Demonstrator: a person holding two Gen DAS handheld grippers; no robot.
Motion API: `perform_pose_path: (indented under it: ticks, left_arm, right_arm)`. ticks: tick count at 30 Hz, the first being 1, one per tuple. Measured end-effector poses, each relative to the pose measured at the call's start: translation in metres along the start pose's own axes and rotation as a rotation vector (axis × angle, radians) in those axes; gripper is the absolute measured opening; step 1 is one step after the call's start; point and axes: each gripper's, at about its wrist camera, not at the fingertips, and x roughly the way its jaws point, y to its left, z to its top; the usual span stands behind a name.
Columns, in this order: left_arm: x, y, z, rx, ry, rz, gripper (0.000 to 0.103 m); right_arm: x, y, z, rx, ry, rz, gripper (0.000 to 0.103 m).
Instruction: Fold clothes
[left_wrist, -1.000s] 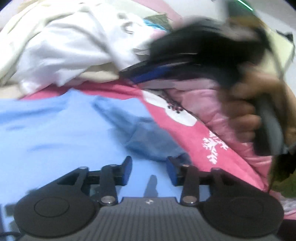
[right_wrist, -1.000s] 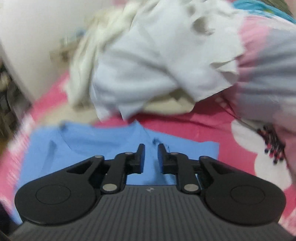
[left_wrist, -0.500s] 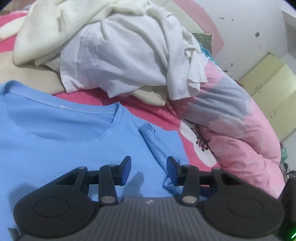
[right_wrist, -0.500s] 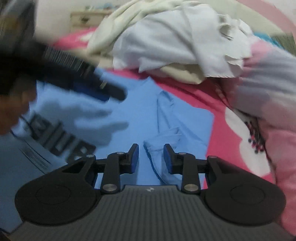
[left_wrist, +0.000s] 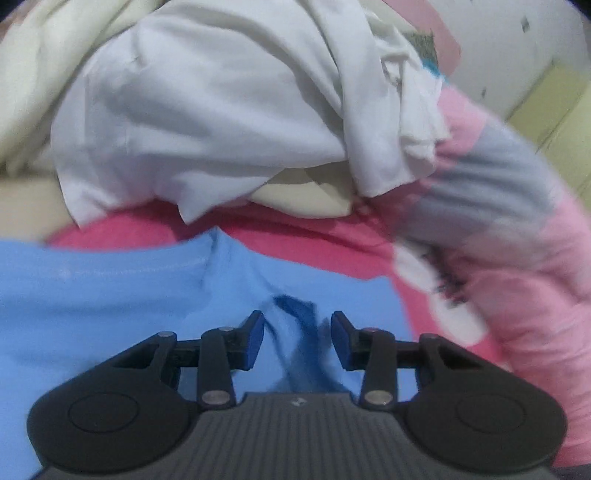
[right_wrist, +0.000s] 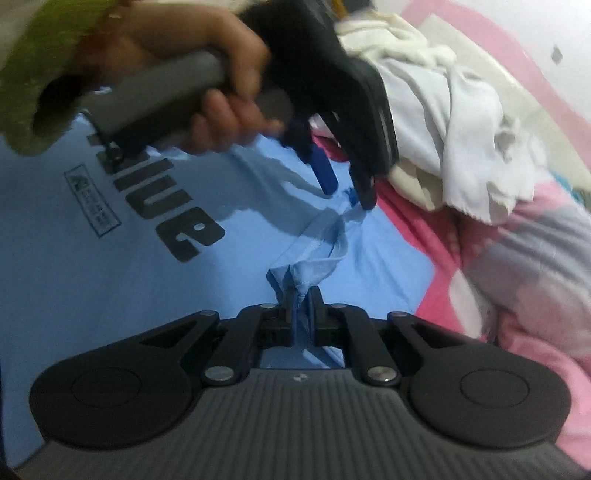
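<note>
**A:** Right wrist view first, what have you got?

**B:** I see my right hand-held gripper (right_wrist: 300, 295) clenched on a bunched fold of the blue T-shirt (right_wrist: 110, 280), the sleeve end by the look of it, cloth pinched between the two fingers. The shirt lies spread on the bed over a pink bedcover (right_wrist: 413, 218), dark lettering facing up.

**A:** And the left one?

**B:** In the same view my left hand-held gripper (right_wrist: 347, 192) comes in from the top, a hand (right_wrist: 218, 88) in a green sleeve (right_wrist: 40, 66) round its grey handle. Its tips sit at the far end of that same raised fold. On the left wrist view the jaws are closing, with a ridge of blue cloth (left_wrist: 295, 332) standing between the fingers (left_wrist: 253, 339), but the pads do not press on it; the picture is blurred there.

**A:** Anything else near the shirt?

**B:** A heap of white and cream clothes (left_wrist: 207, 110) lies just beyond the collar, and a rolled pink and grey blanket (left_wrist: 517, 206) runs along the right side
</note>
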Motion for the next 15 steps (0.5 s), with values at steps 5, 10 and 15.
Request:
perform_pose_path:
  ticks: [5,10,15]
  left_arm:
    - [0.0,0.003,-0.009,0.041,-0.03,0.035,0.028]
    - [-0.009,0.013,-0.008,0.013,-0.037,0.021,0.028]
    - [-0.032,0.008,0.001,0.059,-0.122,0.1,0.029]
  right_arm:
    - [-0.004,-0.001,-0.007,0.048,0.027,0.097,0.006]
    - [-0.026,-0.029,-0.014,0.253,0.018,0.148,0.007]
    - [-0.039,-0.073,-0.029,0.54,0.021,0.014,0.007]
